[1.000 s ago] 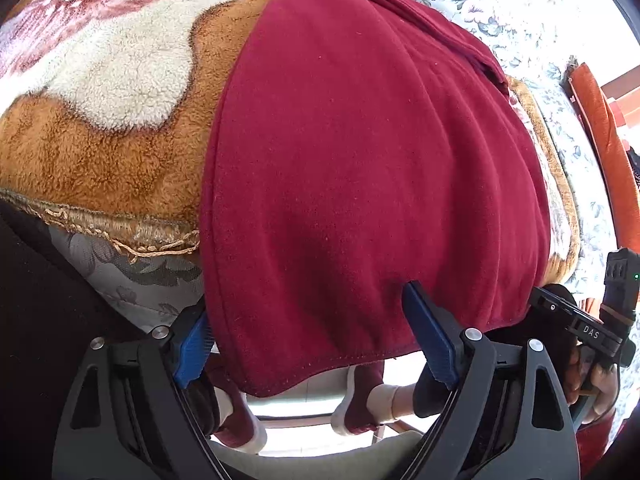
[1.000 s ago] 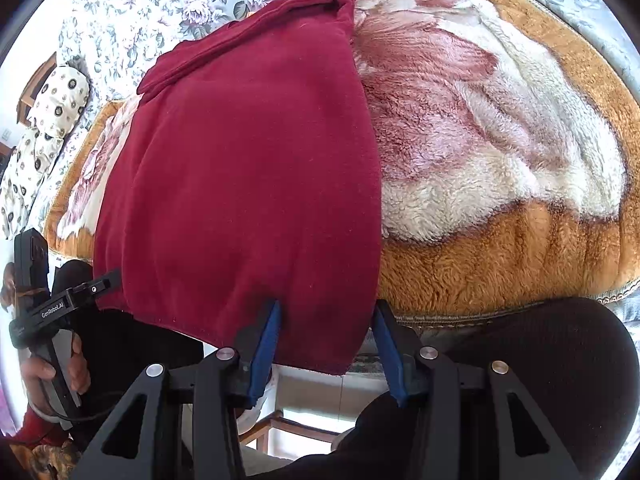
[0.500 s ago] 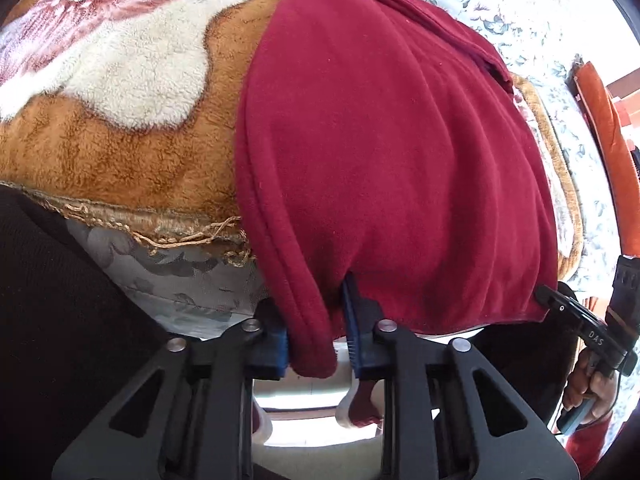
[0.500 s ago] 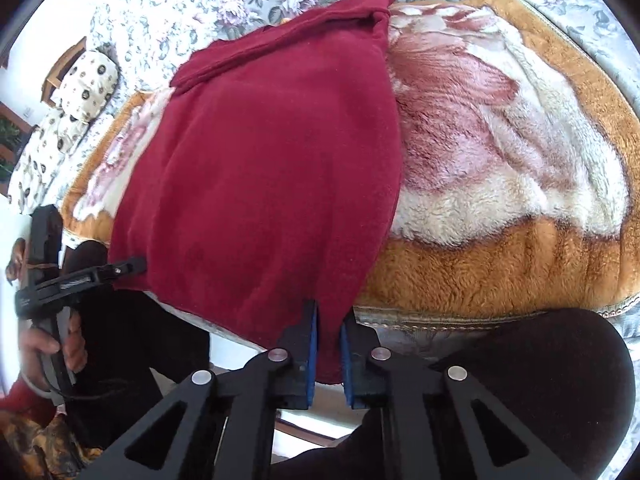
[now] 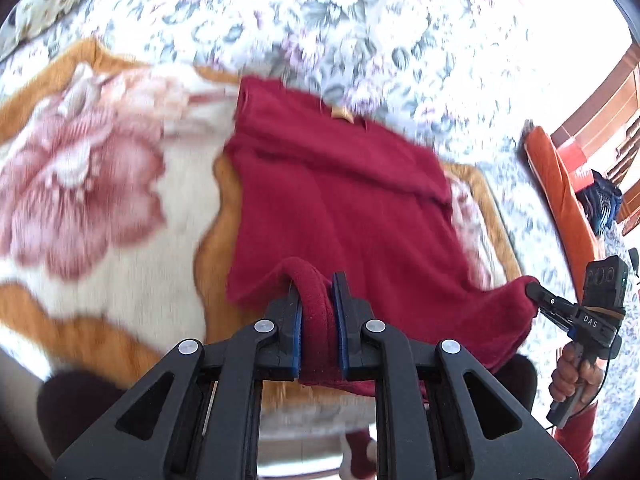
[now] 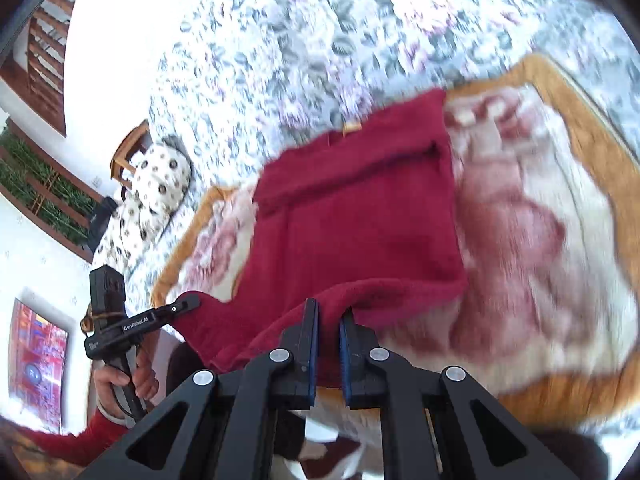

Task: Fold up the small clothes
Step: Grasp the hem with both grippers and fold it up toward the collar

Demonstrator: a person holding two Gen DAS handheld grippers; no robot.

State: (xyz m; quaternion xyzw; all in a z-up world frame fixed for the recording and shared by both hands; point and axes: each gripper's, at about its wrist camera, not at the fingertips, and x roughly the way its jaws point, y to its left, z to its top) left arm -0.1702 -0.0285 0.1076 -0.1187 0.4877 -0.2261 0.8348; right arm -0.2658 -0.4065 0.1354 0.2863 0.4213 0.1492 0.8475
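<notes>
A dark red fleece garment [image 5: 352, 200] lies on a plush orange and white blanket with a pink flower [image 5: 80, 200]. Its far end with a small tan label rests flat. My left gripper [image 5: 316, 308] is shut on the near left hem corner and holds it up. My right gripper [image 6: 329, 332] is shut on the near right hem corner and holds it up too. The garment shows in the right wrist view [image 6: 360, 208]. Each gripper appears in the other's view, the right [image 5: 536, 292] and the left [image 6: 188, 304], pinching the lifted hem.
A floral bedsheet [image 5: 320, 20] covers the bed beyond the blanket [image 6: 540, 240]. A spotted pillow [image 6: 148, 200] lies at the left. An orange cushion [image 5: 560, 200] and wooden furniture stand at the right edge. My dark-clothed legs show at the bottom.
Both grippers closed on the near hem corners, then lifted them up and forward over the garment. The hem now hangs raised between them and the views look down the bed.
</notes>
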